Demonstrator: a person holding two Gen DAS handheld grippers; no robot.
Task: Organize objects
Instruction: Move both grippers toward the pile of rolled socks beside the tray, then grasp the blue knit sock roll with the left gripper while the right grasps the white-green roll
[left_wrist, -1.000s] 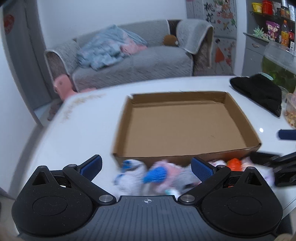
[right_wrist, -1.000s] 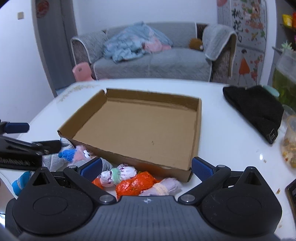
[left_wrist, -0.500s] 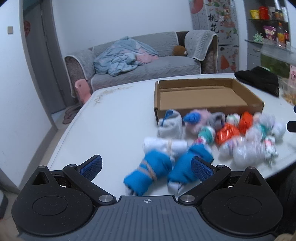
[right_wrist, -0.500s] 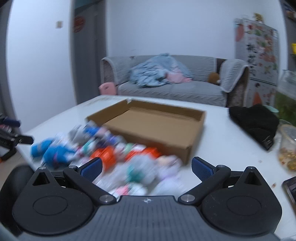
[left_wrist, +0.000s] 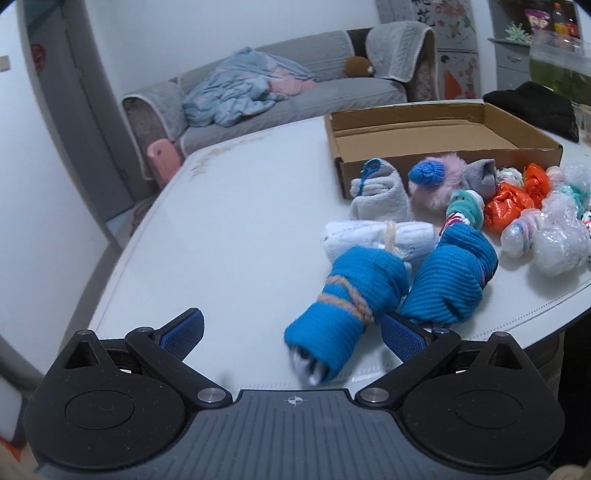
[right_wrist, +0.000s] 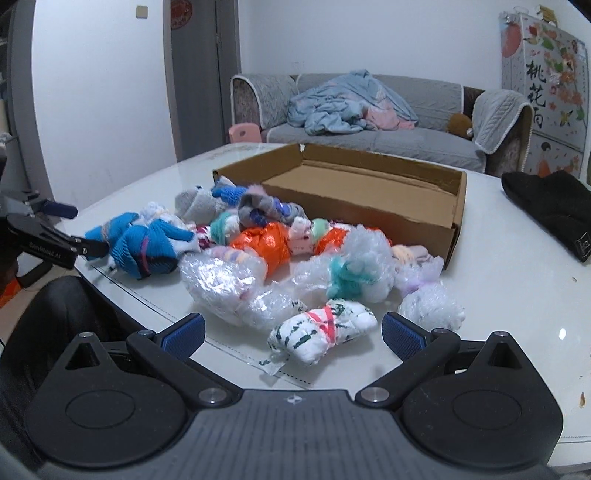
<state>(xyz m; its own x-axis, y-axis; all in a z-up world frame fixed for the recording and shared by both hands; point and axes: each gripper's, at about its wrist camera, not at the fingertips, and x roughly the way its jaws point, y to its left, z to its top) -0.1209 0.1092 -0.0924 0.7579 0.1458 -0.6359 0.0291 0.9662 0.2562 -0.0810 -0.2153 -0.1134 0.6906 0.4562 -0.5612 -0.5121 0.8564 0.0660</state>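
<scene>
Both grippers gape empty; the blue roll (left_wrist: 345, 295) lies lower centre between the left gripper (left_wrist: 291, 330) jaws, axis slanting up-right.

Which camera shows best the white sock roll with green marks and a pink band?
The right wrist view: the white sock roll lies close and unobstructed between the open tongs. In the left wrist view I cannot find it with certainty; the far end of the pile is crowded.
</scene>
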